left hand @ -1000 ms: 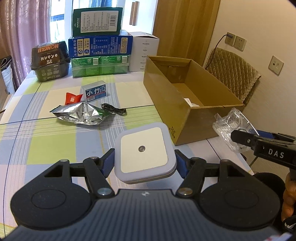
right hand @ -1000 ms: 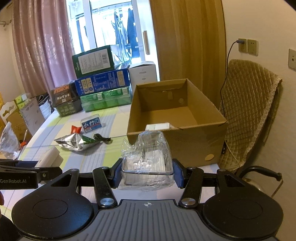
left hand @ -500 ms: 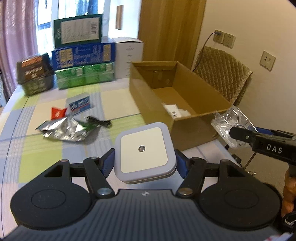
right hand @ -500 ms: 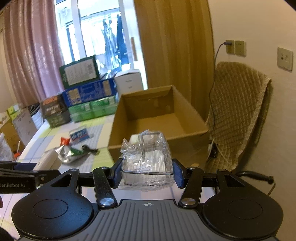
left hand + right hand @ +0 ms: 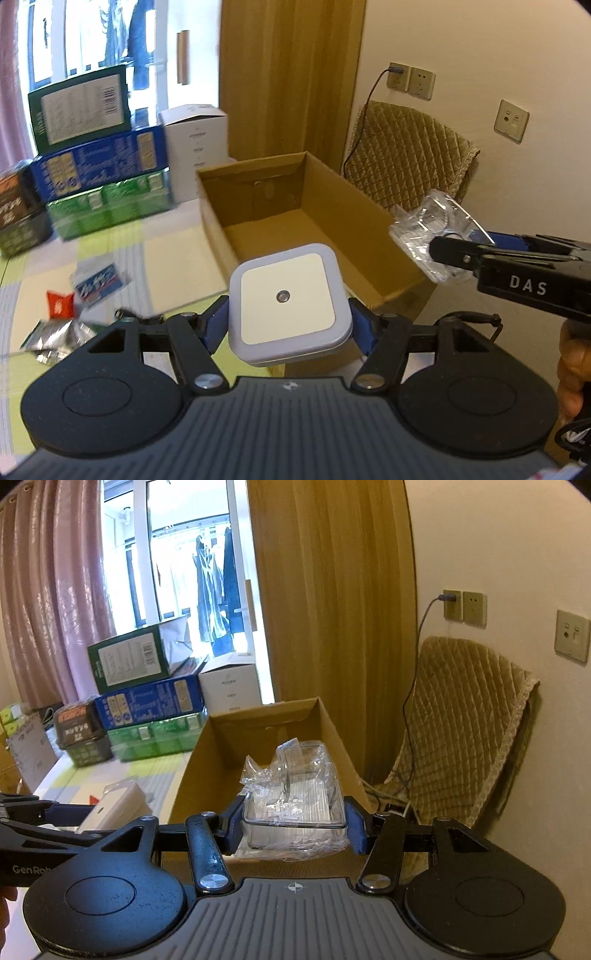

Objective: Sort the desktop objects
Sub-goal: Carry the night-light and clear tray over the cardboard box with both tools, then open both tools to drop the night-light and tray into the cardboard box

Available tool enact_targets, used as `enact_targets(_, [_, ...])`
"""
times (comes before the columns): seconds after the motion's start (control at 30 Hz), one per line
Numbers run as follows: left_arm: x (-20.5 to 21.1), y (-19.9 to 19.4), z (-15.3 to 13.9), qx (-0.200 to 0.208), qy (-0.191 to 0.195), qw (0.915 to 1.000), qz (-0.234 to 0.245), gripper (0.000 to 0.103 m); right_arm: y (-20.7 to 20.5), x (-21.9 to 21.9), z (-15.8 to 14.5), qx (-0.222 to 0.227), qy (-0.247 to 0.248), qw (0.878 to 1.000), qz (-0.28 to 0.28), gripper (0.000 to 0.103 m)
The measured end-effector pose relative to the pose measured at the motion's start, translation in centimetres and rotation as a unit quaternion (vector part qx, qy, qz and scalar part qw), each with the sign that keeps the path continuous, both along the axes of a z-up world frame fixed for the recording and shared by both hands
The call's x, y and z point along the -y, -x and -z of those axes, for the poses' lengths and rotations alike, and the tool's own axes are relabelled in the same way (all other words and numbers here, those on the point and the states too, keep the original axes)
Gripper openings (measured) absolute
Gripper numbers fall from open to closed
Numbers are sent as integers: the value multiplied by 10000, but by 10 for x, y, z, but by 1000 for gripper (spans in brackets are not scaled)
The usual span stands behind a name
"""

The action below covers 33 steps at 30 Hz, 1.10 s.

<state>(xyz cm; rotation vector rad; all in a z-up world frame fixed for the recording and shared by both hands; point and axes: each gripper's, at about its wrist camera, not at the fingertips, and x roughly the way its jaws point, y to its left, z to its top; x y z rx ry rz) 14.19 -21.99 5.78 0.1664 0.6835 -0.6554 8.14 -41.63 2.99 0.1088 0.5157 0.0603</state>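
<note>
My left gripper (image 5: 288,325) is shut on a square white night light (image 5: 286,302), held in the air above the near end of the open cardboard box (image 5: 332,225). My right gripper (image 5: 295,827) is shut on a clear plastic case wrapped in film (image 5: 295,797), also raised over the box's (image 5: 221,746) near edge. In the left wrist view that case (image 5: 432,229) shows at the right, over the box's right wall. The night light (image 5: 118,805) shows at the left of the right wrist view.
A foil snack bag (image 5: 51,336), a red packet (image 5: 61,304), a small blue-and-white pack (image 5: 99,280) and a black cable lie on the checked tablecloth left of the box. Stacked cartons (image 5: 96,162) and a white box (image 5: 195,136) stand behind. A quilted chair (image 5: 458,731) sits right.
Both grippers have risen and moved forward toward the cardboard box, each still holding its object. The box interior now fills more of both views.
</note>
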Motion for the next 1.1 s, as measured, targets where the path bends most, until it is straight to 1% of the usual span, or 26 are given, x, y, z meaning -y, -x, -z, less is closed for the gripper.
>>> enact_targets(0.23, [31,-30,8,34,-145,9995,273,62,-40,11,7,-66,101,9999,-21,52])
enact_targets(0.37, [43,-43,14,34,-184,9991,374,62,-57,15,16,-137,131,9998,14,52])
enact_targets(0.6, [52,-64,28,-53,-224,9986,478,62,-74,21,29,-261,58,9996,86,52])
enact_targets(0.73, [55,-72,35,-135,-133,9987,483,63,-79,23,33,-327,63,9994,106,52])
enact_targets(0.77, [58,-72,37,-116,-172,9986,478,63,-80,23,35,-344,62,9993,112,52])
enact_targets(0.8, [59,-73,37,-84,-214,9987,464,72,-80,23,35,-357,65,9993,114,52])
enact_targets(0.83, [59,-72,38,-50,-230,9988,434,75,-80,23,36,-364,69,9992,117,52])
enact_targets(0.9, [55,-72,36,-48,-128,9991,404,75,-80,23,37,-372,70,9992,115,52])
enact_targets(1.1, [29,-67,24,-2,56,9999,111,75,-77,19,38,-392,53,9992,84,52])
